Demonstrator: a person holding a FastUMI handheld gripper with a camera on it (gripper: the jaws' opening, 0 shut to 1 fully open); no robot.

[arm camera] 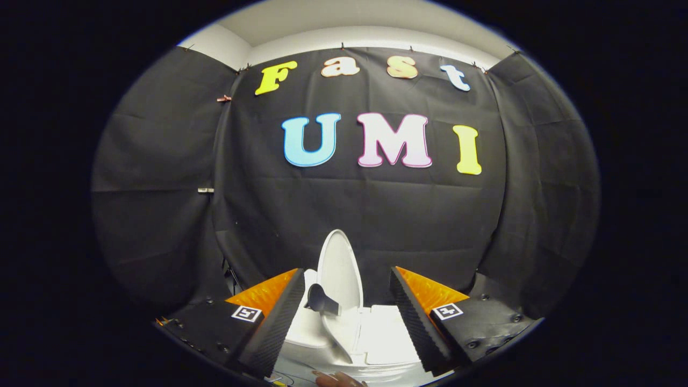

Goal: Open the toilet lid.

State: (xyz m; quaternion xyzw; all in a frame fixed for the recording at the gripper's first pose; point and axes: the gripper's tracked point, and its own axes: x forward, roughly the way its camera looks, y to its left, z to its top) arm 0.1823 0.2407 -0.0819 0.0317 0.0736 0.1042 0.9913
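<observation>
between the fingers of the gripper, a short way ahead of their tips, stands the white toilet. toilet lid is raised, near upright, its pale inner face turned toward the camera and its top edge set against the black cloth wall behind the toilet. a dark tab sticks out from the lid's left edge, nearer the left finger than the right. gripper is wide open, nothing held; neither ridged pad touches the lid or the tab. a fingertip of a person shows just in front of the toilet, below the fingers.

judgement: lid looks already up or nearly so; the step in hand is to make sure it rests fully back and then draw clear. to do this well: check that the lid leans past upright so it does not fall forward; if a nudge is needed, push on the tab or the lid's edge gently and squarely. back straight out, fingers spread, so no pad hooks the tab and drags the lid down.
</observation>
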